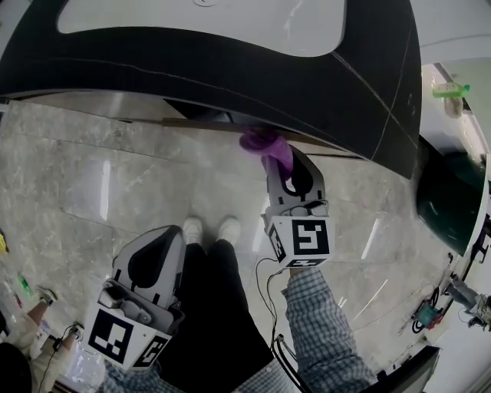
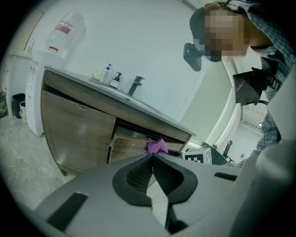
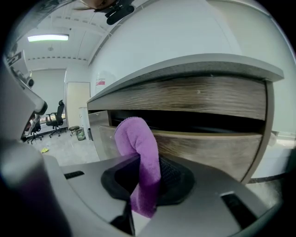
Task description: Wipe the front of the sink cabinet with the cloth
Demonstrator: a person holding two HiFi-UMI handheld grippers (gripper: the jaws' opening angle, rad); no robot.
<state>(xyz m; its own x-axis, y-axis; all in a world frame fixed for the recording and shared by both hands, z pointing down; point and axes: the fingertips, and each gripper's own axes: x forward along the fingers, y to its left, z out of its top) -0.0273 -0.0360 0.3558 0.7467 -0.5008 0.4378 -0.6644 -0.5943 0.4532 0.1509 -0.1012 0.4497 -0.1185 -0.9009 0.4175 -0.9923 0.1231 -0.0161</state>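
Cabinet (image 2: 76,134) first: the left gripper view alone shows its whole wood front under a countertop (image 2: 115,99), with a drawer (image 2: 132,147) standing slightly out below a dark gap. What lies inside the drawer cannot be made out. The head view, looking down, shows mostly the dark countertop (image 1: 230,69) and the white basin (image 1: 199,19) set in it, and only a thin wood strip of the cabinet (image 1: 196,123) above the marble floor (image 1: 115,176).

The right gripper (image 1: 278,163) reaches up to the drawer. Its own view shows its jaws clamped on the purple cloth (image 3: 141,148), which curls over forward against the drawer's upper edge (image 3: 208,143). From above the cloth (image 1: 265,144) sits just under the countertop's lip.

The left gripper (image 1: 170,236) hangs low by the person's leg, well apart from the cabinet, its jaws closed tip to tip on nothing (image 2: 152,159).

Only the left gripper view shows the faucet (image 2: 135,85) and bottles (image 2: 107,74) on the countertop, and the cloth (image 2: 157,146) from the side.
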